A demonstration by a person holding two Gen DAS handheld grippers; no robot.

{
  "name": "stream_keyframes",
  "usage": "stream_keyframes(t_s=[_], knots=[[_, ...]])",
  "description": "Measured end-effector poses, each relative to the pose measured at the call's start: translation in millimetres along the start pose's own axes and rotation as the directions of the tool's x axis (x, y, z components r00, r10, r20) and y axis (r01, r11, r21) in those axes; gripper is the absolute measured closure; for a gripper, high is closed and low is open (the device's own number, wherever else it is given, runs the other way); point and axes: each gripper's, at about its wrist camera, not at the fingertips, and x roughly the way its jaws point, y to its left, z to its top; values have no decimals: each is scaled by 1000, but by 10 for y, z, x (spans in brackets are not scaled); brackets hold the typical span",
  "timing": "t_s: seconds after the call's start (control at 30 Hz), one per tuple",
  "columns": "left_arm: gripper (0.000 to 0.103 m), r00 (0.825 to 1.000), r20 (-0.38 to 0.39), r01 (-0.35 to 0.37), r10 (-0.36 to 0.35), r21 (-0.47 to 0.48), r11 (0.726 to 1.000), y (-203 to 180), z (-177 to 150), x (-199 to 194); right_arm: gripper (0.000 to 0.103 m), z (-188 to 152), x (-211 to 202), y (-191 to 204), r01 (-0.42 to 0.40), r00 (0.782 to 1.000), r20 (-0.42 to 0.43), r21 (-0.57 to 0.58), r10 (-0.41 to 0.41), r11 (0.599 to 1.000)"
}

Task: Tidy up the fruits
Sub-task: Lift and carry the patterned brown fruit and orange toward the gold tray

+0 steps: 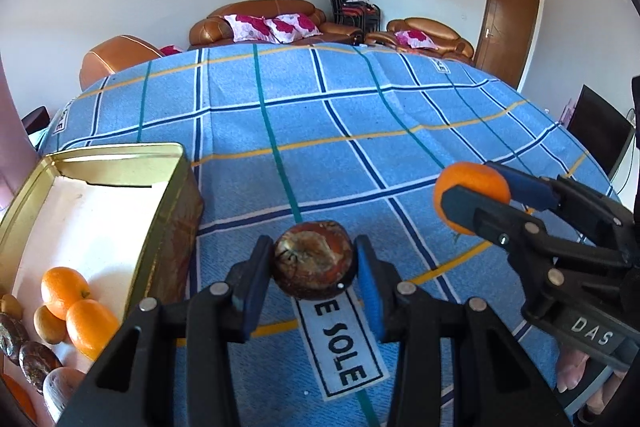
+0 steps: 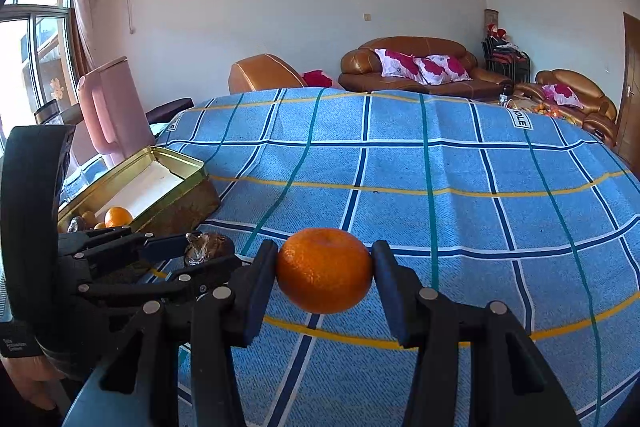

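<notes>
- Left gripper (image 1: 314, 263): jaws clenched on brown mottled fruit (image 1: 314, 259), lower centre, on blue checked surface (image 1: 360, 115).
- Right gripper (image 2: 325, 269): jaws grasping orange (image 2: 325, 269), centre.
- Tin box (image 1: 176, 211), lower left, partly filled.
- Risk: round fruit slipping; grippers colliding near box.

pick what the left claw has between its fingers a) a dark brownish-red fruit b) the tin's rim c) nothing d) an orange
a: in the left wrist view the left claw has its pads against a dark brownish-red fruit, while the orange sits in the right claw.
</notes>
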Motion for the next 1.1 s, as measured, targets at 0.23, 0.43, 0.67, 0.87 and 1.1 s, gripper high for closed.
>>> stream_keyframes(t_s=[0.23, 0.43, 0.67, 0.87, 1.1], knots=[[60, 998, 64, 0, 2, -24, 1000, 68, -7, -125, 53, -10, -40, 13, -13, 1000, 18, -15, 13, 1000], [60, 993, 114, -21, 24, -25, 999, 62, -16, -231, 53, -22, -99, 34, -20, 999, 50, -30, 22, 999], [60, 984, 171, -48, 50, -16, 999, 45, -40, -338, 53, -24, -156, 72, -27, 996, 85, -50, 31, 998], [60, 977, 204, -62, 62, -6, 998, 16, -51, -399, 53, -30, -204, 104, -30, 993, 113, -67, 38, 997], [60, 969, 235, -76, 74, -3, 997, -8, -69, -462, 53, -42, -254, 147, -31, 989, 143, -86, 43, 996]])
